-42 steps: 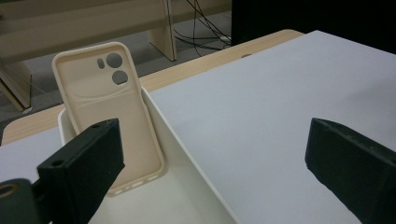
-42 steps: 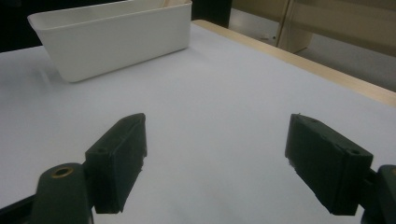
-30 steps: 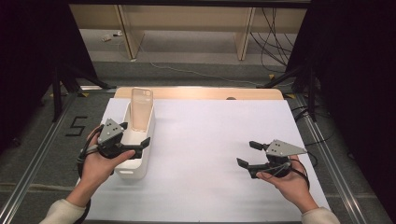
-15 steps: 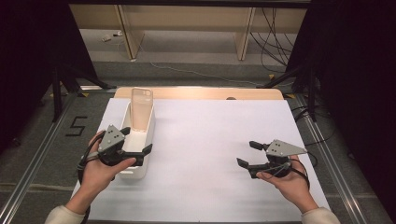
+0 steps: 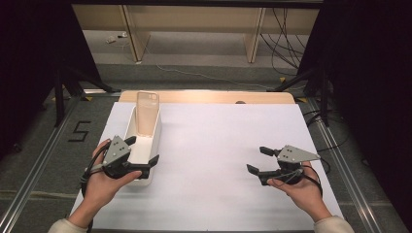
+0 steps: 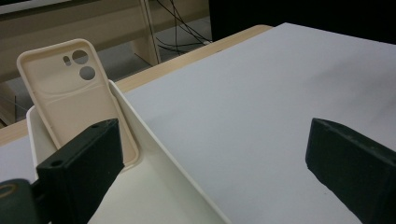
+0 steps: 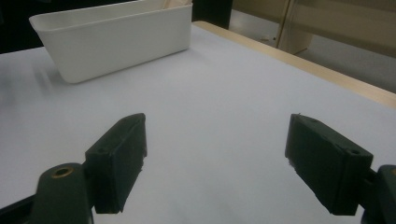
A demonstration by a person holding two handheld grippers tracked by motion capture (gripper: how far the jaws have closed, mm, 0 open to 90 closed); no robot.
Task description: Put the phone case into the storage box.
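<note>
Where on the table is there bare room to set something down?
The widest bare patch of the white table lies between the white bin and the right gripper, running to the far wooden edge. It is crowded at the left: the left gripper sits at the bin's near end, and a phone case leans at its far end.
</note>
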